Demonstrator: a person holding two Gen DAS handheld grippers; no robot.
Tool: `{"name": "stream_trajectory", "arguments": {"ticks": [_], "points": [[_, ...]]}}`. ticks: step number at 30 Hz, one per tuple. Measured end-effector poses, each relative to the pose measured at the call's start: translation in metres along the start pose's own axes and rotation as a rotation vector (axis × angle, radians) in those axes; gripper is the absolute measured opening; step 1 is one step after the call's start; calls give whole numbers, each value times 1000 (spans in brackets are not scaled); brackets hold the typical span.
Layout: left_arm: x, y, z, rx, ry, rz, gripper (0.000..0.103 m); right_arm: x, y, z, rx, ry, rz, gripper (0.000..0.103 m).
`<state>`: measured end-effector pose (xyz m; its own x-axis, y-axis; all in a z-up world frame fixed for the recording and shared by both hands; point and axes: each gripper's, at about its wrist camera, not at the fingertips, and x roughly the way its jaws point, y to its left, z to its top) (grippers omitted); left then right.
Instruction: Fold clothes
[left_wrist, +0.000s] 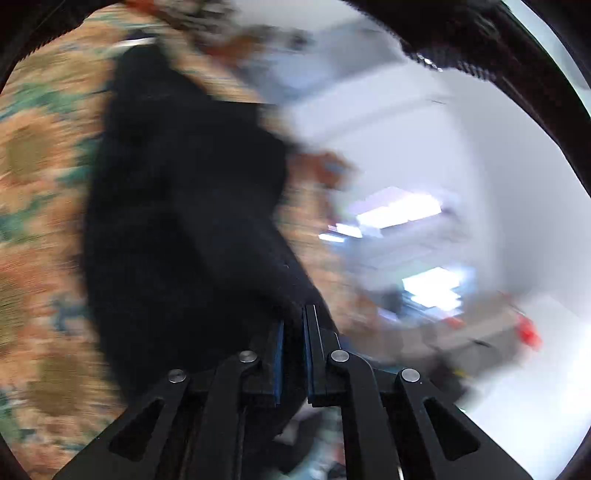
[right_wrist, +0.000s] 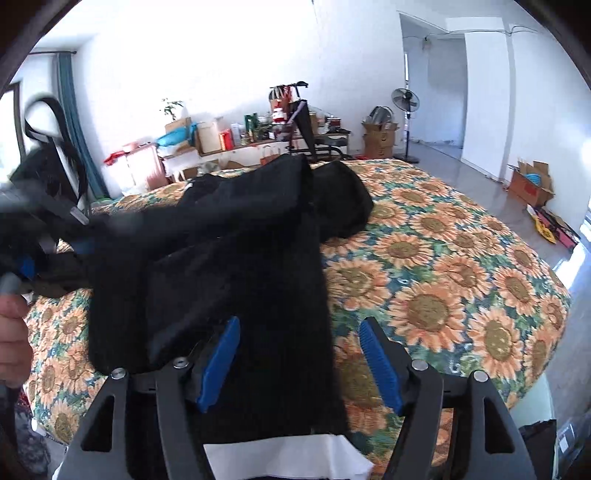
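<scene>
A bed (right_wrist: 461, 258) under a sunflower-print cover (right_wrist: 436, 295) fills the room's middle. Beyond its far edge, a low shelf (right_wrist: 258, 142) crowded with boxes and bottles runs along the bright white wall (right_wrist: 221, 55). Right of the shelf stands a pedestal fan (right_wrist: 405, 101) beside stacked cardboard boxes (right_wrist: 378, 138), then an open doorway (right_wrist: 432, 92). Pale tiled floor (right_wrist: 476, 173) lies right of the bed; a teal curtain (right_wrist: 72, 122) hangs left.

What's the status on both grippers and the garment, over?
Left gripper shut on black garment, lifting, view blurred. Right gripper open over garment edge. Garment partly on sunflower bedspread. Nothing in the way.
</scene>
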<state>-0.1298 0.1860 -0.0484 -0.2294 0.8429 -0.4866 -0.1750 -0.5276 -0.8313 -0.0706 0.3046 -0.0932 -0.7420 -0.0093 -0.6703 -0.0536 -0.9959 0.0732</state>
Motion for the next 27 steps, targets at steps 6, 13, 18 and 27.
{"name": "stream_trajectory", "arguments": {"ticks": [6, 13, 18, 27], "points": [[12, 26, -7, -119, 31, 109, 26, -3, 5, -9, -12, 29, 32, 71], [10, -17, -21, 54, 38, 205, 77, 4, -4, -2, 60, 50, 25, 71], [7, -30, -28, 158, -41, 325, 77, 1, -8, -2, 78, 47, 20, 71], [-57, -18, -33, 133, -173, 359, 77, 5, -6, -5, 95, 77, 56, 71]]}}
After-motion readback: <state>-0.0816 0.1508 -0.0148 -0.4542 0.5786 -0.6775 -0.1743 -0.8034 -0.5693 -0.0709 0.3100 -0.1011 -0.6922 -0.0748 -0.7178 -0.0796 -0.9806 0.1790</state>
